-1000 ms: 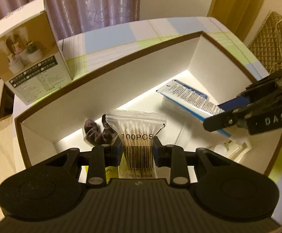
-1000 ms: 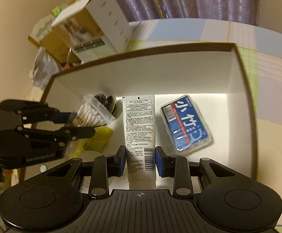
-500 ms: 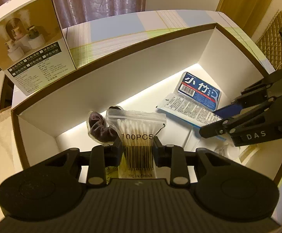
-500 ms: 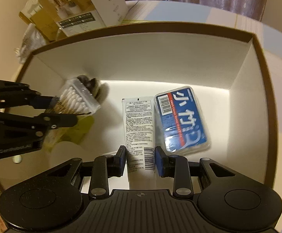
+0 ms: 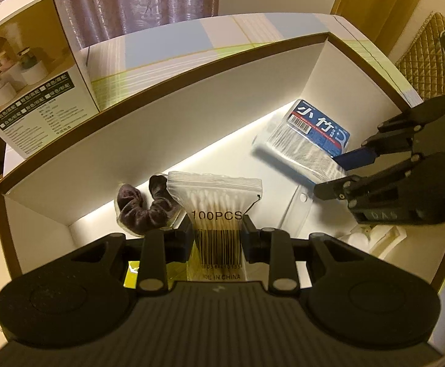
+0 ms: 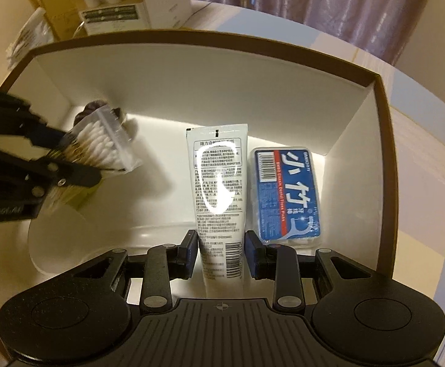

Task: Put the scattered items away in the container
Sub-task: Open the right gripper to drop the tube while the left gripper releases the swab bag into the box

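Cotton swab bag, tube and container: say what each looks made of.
Cotton swab bag: thin clear plastic film, glossy, with a zip strip on top. Tube: soft white plastic, probably; it shows a bright glare patch. Container: likely cardboard, with matte white walls and a brown rim.

I read "100PCS" and "MADE IN CHINA" on the cotton swab bag (image 5: 215,214). The blue floss box (image 6: 286,195) says "Dental Floss Picks". The right gripper (image 5: 338,174) says "DAS".

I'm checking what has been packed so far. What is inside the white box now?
Inside the box: a tube, a blue floss-pick pack and a dark scrunchie. A cotton swab bag hangs above them, hiding part of the floor.
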Action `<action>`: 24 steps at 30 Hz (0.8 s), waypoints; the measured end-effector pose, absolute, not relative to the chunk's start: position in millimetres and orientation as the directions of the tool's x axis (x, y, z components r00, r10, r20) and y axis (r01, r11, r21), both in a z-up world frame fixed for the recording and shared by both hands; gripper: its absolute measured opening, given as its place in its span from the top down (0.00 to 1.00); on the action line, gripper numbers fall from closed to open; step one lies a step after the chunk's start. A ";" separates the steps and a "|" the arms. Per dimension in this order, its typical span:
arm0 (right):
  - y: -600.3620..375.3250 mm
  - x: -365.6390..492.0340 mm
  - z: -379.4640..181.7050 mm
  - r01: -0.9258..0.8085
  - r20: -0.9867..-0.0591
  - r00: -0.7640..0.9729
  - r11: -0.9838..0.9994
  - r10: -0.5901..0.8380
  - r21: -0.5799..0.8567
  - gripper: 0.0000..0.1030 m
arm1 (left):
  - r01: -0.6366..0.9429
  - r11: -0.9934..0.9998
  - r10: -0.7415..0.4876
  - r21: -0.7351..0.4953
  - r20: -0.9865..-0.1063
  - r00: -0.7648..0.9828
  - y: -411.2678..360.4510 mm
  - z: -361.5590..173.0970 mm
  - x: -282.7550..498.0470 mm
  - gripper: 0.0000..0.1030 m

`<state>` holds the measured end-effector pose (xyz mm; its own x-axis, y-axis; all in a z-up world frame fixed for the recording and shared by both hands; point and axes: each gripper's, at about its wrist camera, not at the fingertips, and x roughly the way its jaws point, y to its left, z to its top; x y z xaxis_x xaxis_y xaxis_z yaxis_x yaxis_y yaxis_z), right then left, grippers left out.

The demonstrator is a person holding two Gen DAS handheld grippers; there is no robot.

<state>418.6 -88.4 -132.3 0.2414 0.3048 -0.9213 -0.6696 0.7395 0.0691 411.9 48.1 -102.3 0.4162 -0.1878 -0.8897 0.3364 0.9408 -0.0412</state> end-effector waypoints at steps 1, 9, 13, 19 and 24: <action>-89.2 417.1 -129.6 -0.670 -0.916 0.242 0.738 0.320 0.080 0.26 | 0.337 0.941 -0.186 -0.039 -0.890 0.416 47.0 -102.9 412.1 0.75; -82.8 406.5 -107.0 -0.708 -0.888 0.268 0.702 0.373 0.081 0.11 | 0.337 0.941 -0.186 -0.039 -0.890 0.416 45.8 -104.7 411.6 0.74; -84.6 405.0 -97.9 -0.710 -0.884 0.281 0.700 0.375 0.072 0.11 | 0.335 0.941 -0.189 -0.042 -0.888 0.419 46.8 -104.5 411.0 0.74; -89.6 402.1 -91.9 -0.717 -0.882 0.298 0.696 0.366 0.046 0.11 | 0.339 0.940 -0.196 -0.046 -0.886 0.421 44.5 -103.3 411.6 0.74; -94.2 400.5 -88.8 -0.715 -0.882 0.302 0.698 0.362 0.042 0.11 | 0.336 0.941 -0.185 -0.036 -0.887 0.423 40.7 -99.5 413.6 0.64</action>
